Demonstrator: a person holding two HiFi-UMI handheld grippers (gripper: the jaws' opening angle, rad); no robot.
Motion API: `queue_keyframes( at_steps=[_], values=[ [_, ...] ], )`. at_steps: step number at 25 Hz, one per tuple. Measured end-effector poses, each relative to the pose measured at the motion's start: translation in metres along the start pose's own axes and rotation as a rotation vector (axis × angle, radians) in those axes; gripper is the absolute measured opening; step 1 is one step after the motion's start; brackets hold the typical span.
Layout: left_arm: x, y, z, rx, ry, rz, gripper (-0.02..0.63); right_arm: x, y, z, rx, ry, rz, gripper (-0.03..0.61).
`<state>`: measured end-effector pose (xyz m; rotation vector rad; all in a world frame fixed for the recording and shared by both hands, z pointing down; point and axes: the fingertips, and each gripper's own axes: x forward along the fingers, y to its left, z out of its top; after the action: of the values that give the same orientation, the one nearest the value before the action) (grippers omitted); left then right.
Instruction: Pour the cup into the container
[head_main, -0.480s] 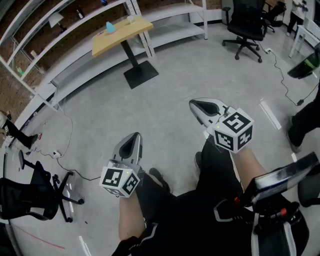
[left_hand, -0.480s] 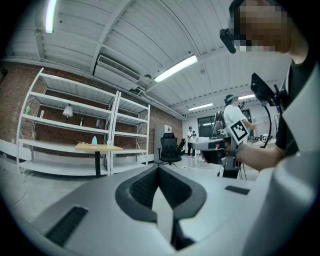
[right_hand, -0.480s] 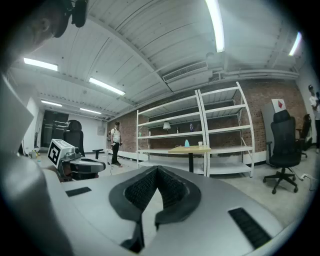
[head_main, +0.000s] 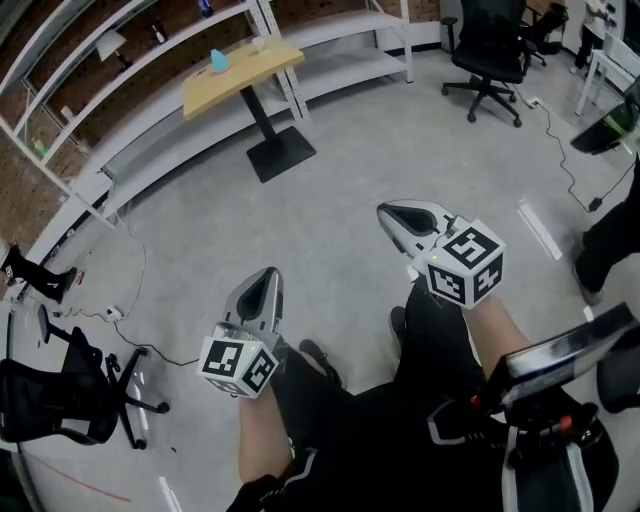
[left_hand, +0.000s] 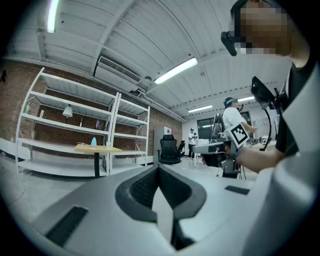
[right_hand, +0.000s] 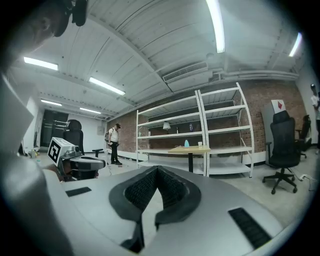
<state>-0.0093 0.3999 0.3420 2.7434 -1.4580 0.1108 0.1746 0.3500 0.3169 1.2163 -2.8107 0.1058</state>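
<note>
Cup stands on far table; my left gripper and right gripper both closed, empty, well apart from it

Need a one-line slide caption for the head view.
Left hand-held gripper and right hand-held gripper, shut and empty, face a distant wooden table; pouring not begun.

Cup, seemingly, on table before shelves
</note>
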Motion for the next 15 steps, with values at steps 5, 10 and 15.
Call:
queue_keyframes(
  at_steps=[5,10,15],
  values=[
    [-0.0026,0.0028,0.0015,0.000,-0.003,0.003,-0.008,0.0009,0.0017,0.0018,-0.005,-0.002,0.002,0.002],
    [-0.0053,0.0053,0.0026,-0.001,-0.003,0.005,-0.008,-0.0001,0.0011,0.0063,0.024,-0.022,-0.002,0.002],
    [-0.0057,0.0029,0.0035,0.006,-0.003,-0.004,-0.006,0.0009,0.0053,0.0070,0.014,-0.024,0.007,0.002]
  ],
)
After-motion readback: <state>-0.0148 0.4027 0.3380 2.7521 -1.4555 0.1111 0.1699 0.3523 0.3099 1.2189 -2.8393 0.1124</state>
